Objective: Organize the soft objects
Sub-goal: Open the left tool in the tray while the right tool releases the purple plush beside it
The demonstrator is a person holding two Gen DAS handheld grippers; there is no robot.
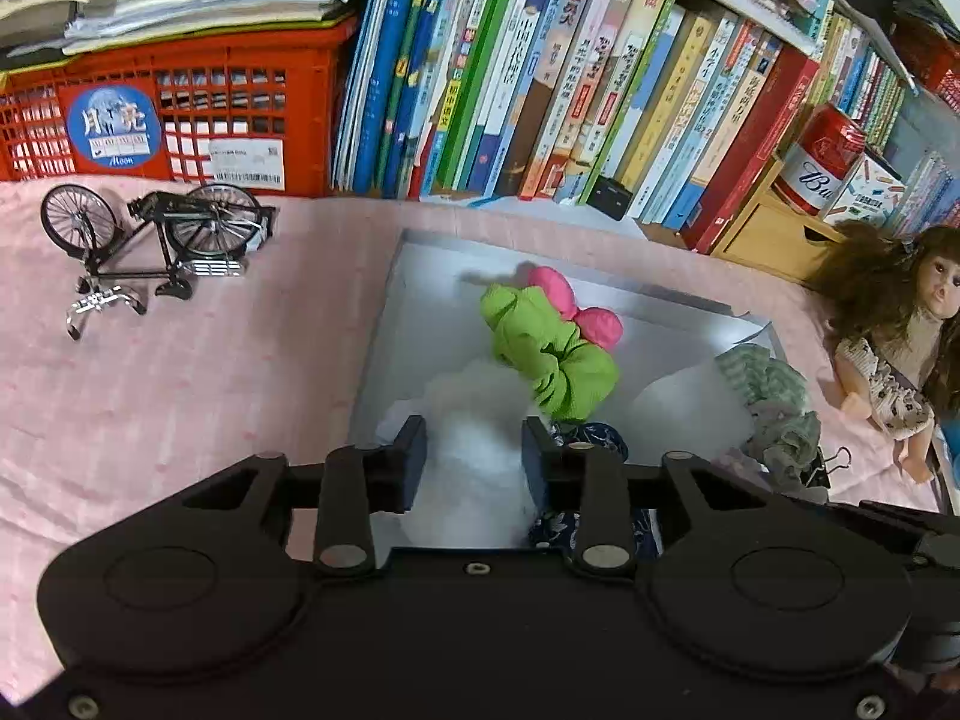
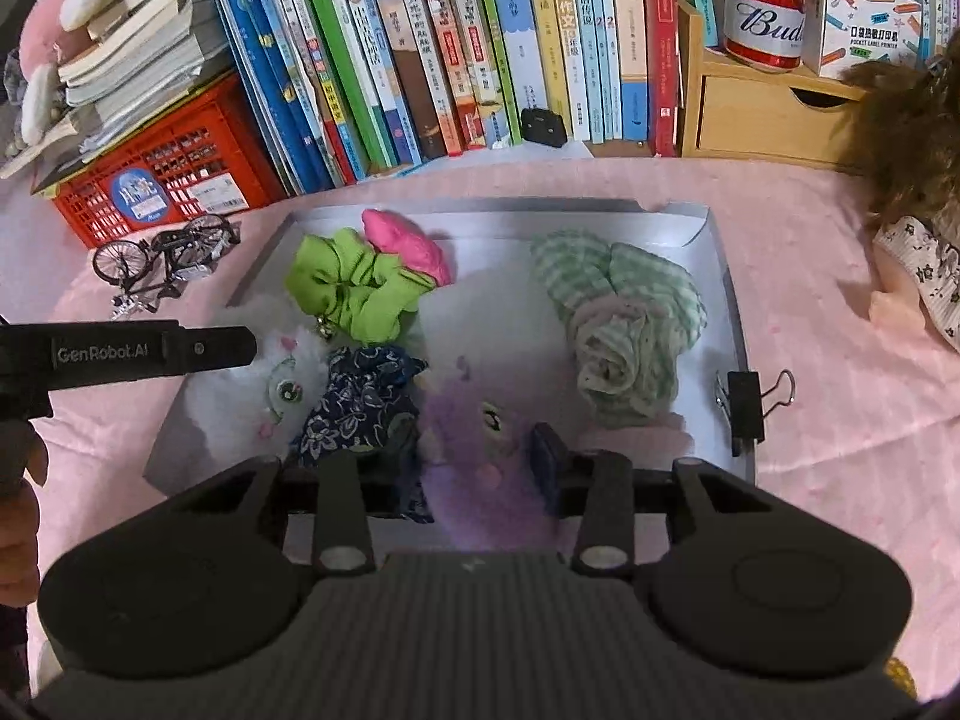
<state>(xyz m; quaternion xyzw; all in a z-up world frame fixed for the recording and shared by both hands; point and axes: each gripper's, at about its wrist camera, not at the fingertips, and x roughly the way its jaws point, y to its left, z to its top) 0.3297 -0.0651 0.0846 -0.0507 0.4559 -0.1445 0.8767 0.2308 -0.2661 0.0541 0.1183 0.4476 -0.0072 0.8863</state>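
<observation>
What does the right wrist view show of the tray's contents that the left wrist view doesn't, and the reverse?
Only the right wrist view shows the purple plush between the right gripper fingers, the white plush's face, and the left gripper from outside.

Only the left wrist view shows the left gripper jaws astride the white plush, and the doll's face.

Both show the tray, green scrunchie, pink scrunchie, model bicycle and red crate.
</observation>
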